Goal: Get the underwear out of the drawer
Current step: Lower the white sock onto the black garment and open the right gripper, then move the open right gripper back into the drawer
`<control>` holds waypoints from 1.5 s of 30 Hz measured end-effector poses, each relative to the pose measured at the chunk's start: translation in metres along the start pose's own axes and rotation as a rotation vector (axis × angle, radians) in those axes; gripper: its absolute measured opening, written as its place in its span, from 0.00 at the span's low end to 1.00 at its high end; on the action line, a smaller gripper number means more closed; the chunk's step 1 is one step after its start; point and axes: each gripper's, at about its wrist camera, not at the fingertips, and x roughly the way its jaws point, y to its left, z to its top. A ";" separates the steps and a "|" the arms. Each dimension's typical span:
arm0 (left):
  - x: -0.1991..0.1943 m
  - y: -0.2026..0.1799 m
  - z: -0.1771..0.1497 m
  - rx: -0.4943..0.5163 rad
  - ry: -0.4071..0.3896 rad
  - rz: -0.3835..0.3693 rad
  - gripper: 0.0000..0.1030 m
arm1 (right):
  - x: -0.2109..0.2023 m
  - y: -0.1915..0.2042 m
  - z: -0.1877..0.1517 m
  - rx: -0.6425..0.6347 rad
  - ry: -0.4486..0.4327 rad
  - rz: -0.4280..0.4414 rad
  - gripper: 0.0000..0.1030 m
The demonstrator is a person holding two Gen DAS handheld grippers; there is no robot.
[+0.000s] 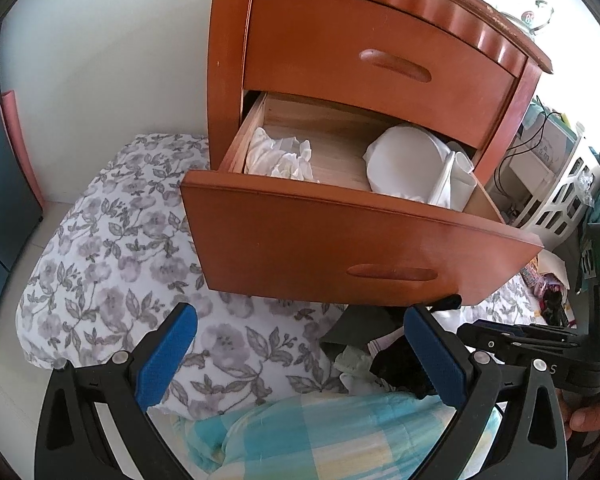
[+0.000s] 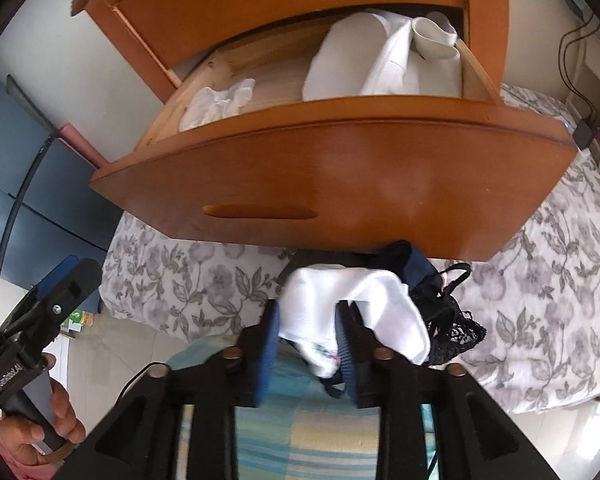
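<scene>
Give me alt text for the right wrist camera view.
The right gripper has white underwear between its jaws, above dark garments on a floral bedspread. Behind is the open wooden drawer, still containing white items.

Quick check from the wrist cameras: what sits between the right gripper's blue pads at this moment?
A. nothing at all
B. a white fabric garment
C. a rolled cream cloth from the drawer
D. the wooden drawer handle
B: the white fabric garment hangs between the blue pads of the right gripper, below the front of the open wooden drawer and over the dark pile of clothes.
</scene>
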 end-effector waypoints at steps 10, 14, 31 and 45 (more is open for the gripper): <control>0.003 0.001 -0.001 0.001 0.016 0.005 1.00 | 0.002 -0.006 -0.001 0.017 0.010 -0.047 0.70; 0.003 0.000 -0.001 0.009 0.018 0.014 1.00 | -0.001 -0.006 -0.002 0.008 -0.004 -0.072 0.79; 0.004 0.000 -0.002 0.023 0.003 0.041 1.00 | -0.007 -0.011 -0.002 -0.017 -0.049 -0.139 1.00; 0.004 0.003 0.001 0.025 -0.048 0.021 1.00 | -0.030 -0.011 0.004 -0.040 -0.102 -0.135 1.00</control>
